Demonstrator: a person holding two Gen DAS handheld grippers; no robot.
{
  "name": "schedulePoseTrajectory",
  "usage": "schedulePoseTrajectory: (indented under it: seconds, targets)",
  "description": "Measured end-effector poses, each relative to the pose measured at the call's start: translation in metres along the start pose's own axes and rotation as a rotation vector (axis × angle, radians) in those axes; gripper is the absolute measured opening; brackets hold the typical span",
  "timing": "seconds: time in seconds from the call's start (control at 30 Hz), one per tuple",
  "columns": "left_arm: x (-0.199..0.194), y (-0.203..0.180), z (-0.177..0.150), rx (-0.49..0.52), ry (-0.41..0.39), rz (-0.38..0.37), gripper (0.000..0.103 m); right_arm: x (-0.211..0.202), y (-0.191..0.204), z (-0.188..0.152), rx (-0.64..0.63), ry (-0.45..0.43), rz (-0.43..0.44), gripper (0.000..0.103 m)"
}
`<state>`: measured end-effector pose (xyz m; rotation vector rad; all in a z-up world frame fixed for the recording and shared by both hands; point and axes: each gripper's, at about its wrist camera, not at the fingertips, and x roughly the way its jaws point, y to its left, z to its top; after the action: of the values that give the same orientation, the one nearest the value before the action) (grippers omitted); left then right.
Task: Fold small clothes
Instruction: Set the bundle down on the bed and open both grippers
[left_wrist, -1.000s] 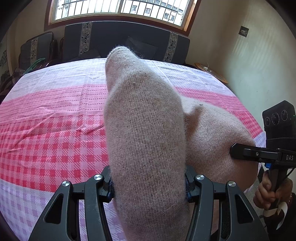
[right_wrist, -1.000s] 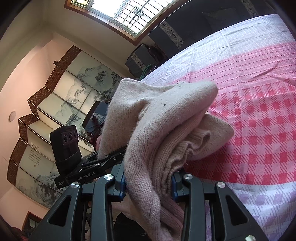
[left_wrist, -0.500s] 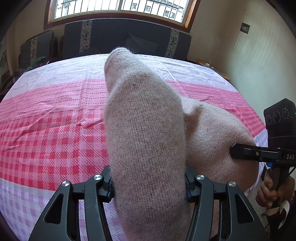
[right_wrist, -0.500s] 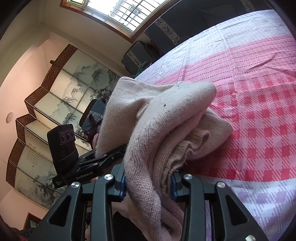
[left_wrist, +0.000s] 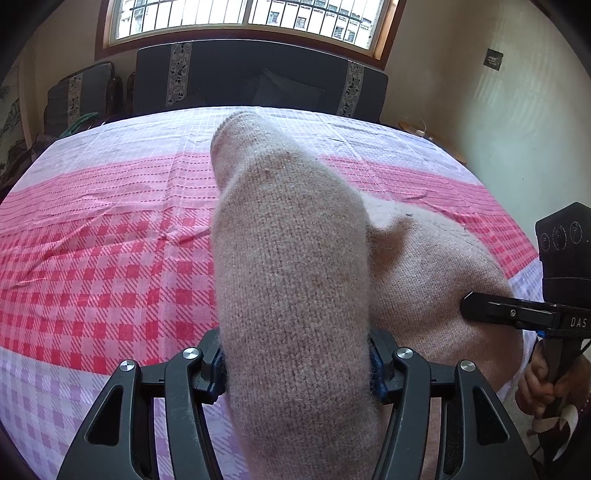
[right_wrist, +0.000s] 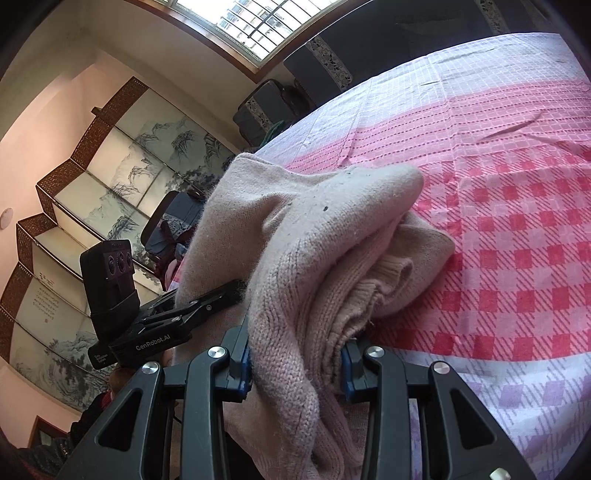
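Surface: pink-and-red checked cotton bedspread under a barred window, dark cushioned sofa along the far edge.
Background: painted folding screen by the wall.
Garment: beige fuzzy knitted jumper, bunched and held just above the near part of the bedspread, one rounded fold jutting forward.
Left gripper: jaws have just been opening; the thick roll of knit fills the gap between them and the pads still touch its sides.
Right gripper: clamped on several gathered layers, ribbed hem among them.
Change: compared with a second ago, the bundle sits lower over the bedspread.
Reading: probably being set down for spreading; folding itself looks hardly begun.
Caution: letting go one side early could leave the knit crumpled.
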<state>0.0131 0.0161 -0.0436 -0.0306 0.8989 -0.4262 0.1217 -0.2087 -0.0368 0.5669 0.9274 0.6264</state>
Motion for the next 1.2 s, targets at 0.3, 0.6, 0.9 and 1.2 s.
schedulePoseTrajectory:
  seconds: [0.3,0.6,0.9,1.2]
  targets:
    - [-0.002,0.014,-0.016,-0.022,-0.042,0.0,0.067,0.009,0.003,-0.008,-0.058,-0.001,-0.076,0.034]
    - [-0.007,0.014,-0.029,-0.026,-0.086,0.012,0.069,0.016,0.008,-0.016,-0.102,-0.026,-0.132,0.035]
    - [-0.018,0.007,-0.039,-0.013,-0.145,0.075,0.073,0.024,0.016,-0.021,-0.145,-0.057,-0.212,0.05]
    - [-0.064,-0.013,-0.053,0.009,-0.317,0.366,0.089,-0.001,0.04,-0.043,-0.26,-0.201,-0.339,0.06]
